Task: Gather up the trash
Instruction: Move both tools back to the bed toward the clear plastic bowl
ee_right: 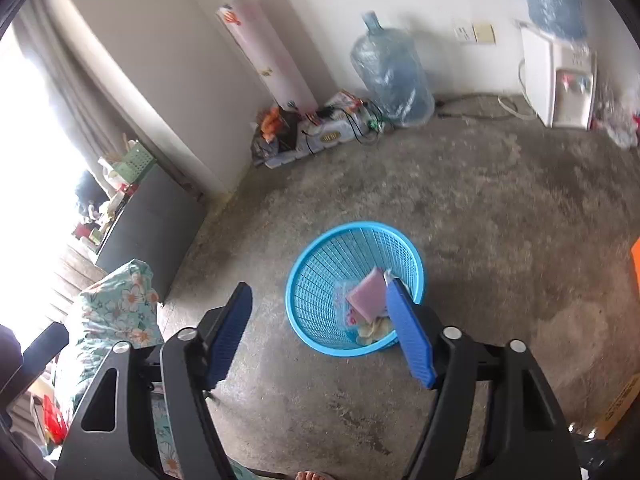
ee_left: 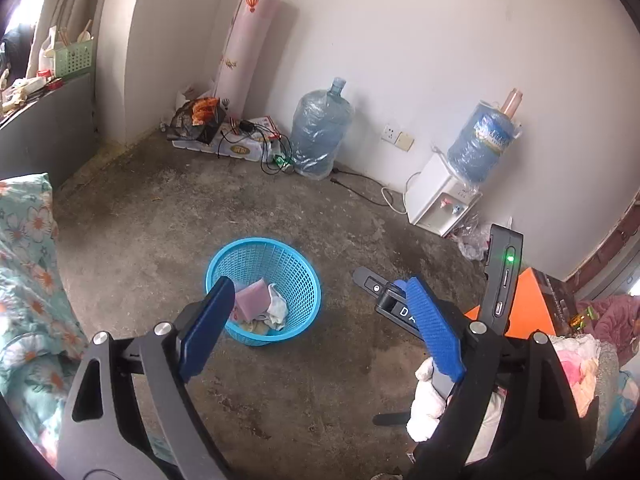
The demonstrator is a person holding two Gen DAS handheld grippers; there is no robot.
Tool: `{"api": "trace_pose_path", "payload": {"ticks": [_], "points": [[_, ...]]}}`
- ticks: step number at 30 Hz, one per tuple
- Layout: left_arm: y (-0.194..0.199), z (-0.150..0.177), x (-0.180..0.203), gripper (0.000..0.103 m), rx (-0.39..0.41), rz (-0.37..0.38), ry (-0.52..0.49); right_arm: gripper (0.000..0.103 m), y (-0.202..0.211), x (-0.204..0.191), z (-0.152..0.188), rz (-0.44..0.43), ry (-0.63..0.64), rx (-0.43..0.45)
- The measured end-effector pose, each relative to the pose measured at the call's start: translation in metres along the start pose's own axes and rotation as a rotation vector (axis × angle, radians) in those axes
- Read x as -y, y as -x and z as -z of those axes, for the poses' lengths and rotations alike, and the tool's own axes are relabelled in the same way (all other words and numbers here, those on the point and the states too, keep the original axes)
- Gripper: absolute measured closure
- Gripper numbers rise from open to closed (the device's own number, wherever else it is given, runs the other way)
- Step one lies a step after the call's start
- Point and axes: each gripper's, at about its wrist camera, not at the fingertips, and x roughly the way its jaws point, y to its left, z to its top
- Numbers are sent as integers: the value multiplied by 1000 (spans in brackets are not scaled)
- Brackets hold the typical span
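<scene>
While both claws hang over the bare concrete floor [ee_right: 480,216], neither one holds anything: the left claw [ee_left: 320,324] stands released with its blue pads wide apart and only floor and basket showing between them, and the right claw [ee_right: 320,332] is likewise released, nothing between its pads.

What trash can be seen already lies in the blue mesh wastebasket [ee_left: 308,280], which stands upright on the floor ahead of and below both claws. Inside it sit a pink sponge-like pad [ee_left: 254,300], a crumpled white tissue [ee_left: 278,304] just beside it, and some pale scraps underneath that are too jumbled to name. In the left wrist view the basket lies toward the left finger, whose tip overlaps its near rim; in the right wrist view the basket [ee_right: 320,264] lies toward the right finger, which crosses its near right side. So the basket sits between the two hands, and neither looks clearly nearer.

My judgement is that a drop has been completed and the next move turns on finding more trash rather than on the basket. The likeliest candidate in view is the crumpled plastic bag [ee_left: 474,242] on the floor beside the white water dispenser [ee_left: 436,200], well away to the right of the basket, which would suit the right hand better. Whether it is meant as trash I cannot tell.
</scene>
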Motion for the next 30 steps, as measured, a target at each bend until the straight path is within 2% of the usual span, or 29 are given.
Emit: {"api": "trace_pose_path", "payload": {"ticks": [4,8,10,12,15,19,22,25,28,30], "points": [[81,11,-15,19,76,-16,20,7,58,-54,10,-20,126,133],[169,35,-38,18,185,-59,41,6,106,-99,26,-15,255,226],[213,54,-50,16,252,-102,53,6,128,-115,35,-60,292,249],[255,76,-65,14,319,-165,67,6,150,-126,44,-144,301,260],[308,114,-86,13,381,-267,110,6,167,-141,57,-262,306,227],[361,167,-116,13,419,-347,227,6,170,-171,83,-408,362,130],[389,200,-133,13,442,-399,275,7,160,-200,109,-435,459,57],[406,218,-141,13,454,-434,292,10,153,-225,138,-472,523,-19],[407,223,-142,13,455,-440,261,16,140,-243,161,-473,572,-76],[399,223,-138,14,438,-483,199,21,127,-250,171,-469,592,-117]]}}
